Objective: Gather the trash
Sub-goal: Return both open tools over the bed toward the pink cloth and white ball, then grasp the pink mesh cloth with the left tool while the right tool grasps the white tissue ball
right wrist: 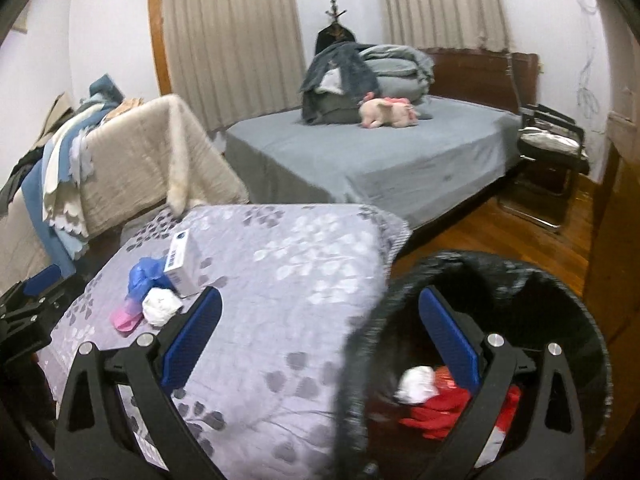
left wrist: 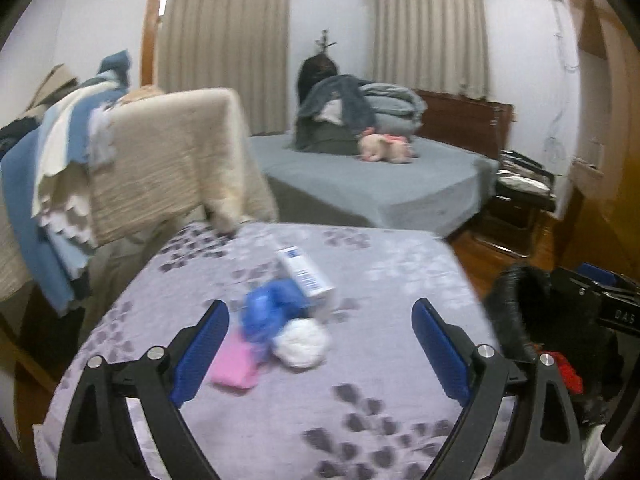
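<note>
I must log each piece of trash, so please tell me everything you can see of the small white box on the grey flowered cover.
The white box is a small oblong carton, cardboard by its look, with blue print at one end and a barcode on one side. It looks closed and lies flat on the flowered cover, at the far side of the trash pile. The blue plastic bag lies against its near end, and the white paper ball lies just in front. Neither gripper touches it.

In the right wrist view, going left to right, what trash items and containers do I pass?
pink packet → crumpled white tissue → white tissue in the bin → red wrapper in the bin, both inside the black trash bin.
</note>
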### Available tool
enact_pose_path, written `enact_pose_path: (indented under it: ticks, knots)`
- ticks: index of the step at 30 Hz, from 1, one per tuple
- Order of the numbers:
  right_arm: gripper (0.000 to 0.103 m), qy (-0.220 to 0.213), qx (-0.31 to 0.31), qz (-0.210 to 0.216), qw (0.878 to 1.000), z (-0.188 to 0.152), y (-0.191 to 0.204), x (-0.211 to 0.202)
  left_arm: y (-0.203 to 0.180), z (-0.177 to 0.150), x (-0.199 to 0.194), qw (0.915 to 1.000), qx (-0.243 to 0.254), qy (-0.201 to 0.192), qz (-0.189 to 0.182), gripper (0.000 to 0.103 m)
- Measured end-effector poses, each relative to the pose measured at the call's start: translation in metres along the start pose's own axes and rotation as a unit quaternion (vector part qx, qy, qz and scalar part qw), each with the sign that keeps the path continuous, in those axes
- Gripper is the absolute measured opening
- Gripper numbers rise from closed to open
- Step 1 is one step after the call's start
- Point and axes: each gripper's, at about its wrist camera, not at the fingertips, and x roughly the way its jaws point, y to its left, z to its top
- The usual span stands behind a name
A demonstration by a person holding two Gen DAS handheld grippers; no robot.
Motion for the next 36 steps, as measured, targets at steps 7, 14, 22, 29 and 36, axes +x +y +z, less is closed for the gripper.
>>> enact_pose_path:
  ticks: [7,14,22,29,36]
  knots:
    - [0.096,0.023,-0.017,0.017,0.999,-0.008,0.038,0.042,0.045,-0.021,0.030,0.9983,-0.019,0.036,0.043,0.090]
    - [0.096,0.047,-0.039,0.027,0.998,-0.018,0.068,0.075,0.070,-0.044,0.063,0.9947,-0.040,0.083,0.047,0.085]
    - [0.096,0.062,-0.051,0.033,0.996,-0.024,0.084,0.097,0.085,-0.058,0.096,0.9909,-0.058,0.120,0.020,0.064]
    - [0.096,0.072,-0.054,0.044,0.995,-0.026,0.095,0.110,0.084,-0.063,0.104,0.9879,-0.070,0.136,-0.025,0.026]
    - [0.096,0.074,-0.058,0.057,0.994,-0.024,0.109,0.117,0.088,-0.058,0.081,0.9899,-0.088,0.109,-0.020,0.024]
